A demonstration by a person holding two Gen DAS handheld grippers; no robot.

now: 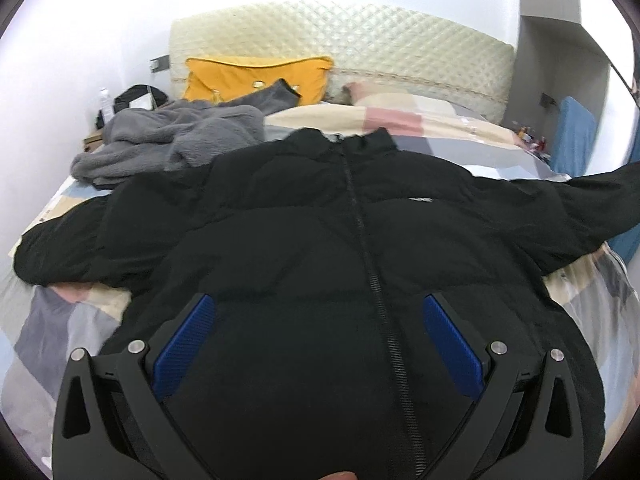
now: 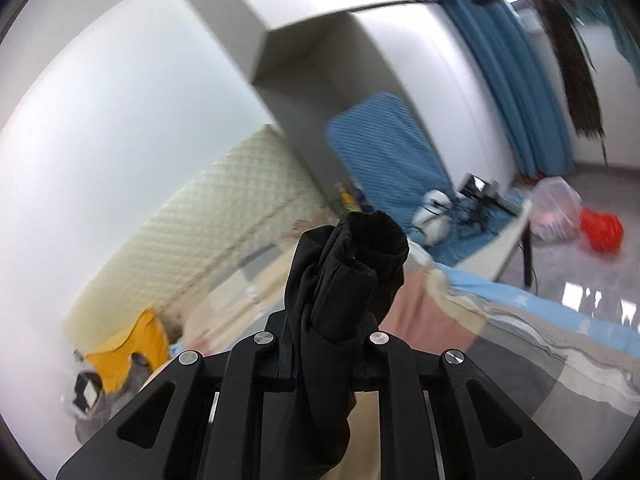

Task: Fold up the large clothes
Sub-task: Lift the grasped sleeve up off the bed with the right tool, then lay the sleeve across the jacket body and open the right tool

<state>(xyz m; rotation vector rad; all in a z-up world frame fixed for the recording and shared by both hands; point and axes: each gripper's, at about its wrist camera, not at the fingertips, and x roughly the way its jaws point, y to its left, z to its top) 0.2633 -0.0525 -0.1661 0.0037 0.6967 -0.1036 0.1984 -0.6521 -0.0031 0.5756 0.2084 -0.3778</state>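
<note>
Risk first. The right gripper (image 2: 326, 320) pinches only a bunched fold of sleeve just behind the elastic cuff (image 2: 376, 240) of the black quilted puffer jacket (image 1: 320, 232). The fabric looks slick and padded; my judgement is that it could slide out of the pressed-together jaws if the sleeve is swung hard across the body. The raised sleeve may also drag the whole jacket sideways over the patchwork bedspread (image 1: 60, 328), since nothing pins the body down.

The left gripper (image 1: 316, 340) hangs spread wide above the lower front of the jacket, blue pads (image 1: 184, 344) either side of the fabric, gripping nothing. If it stays off the cloth, the fold line is likely to wander.

Position: the jacket lies face up on the bed, zip (image 1: 360, 216) closed and running away from the left gripper toward the collar, one sleeve stretched out flat to the left of that view. The pinched sleeve rises off the bed at the far right edge. A grey fleece garment (image 1: 168, 136) sits beyond the shoulder, near enough to snag a sweeping sleeve.
</note>
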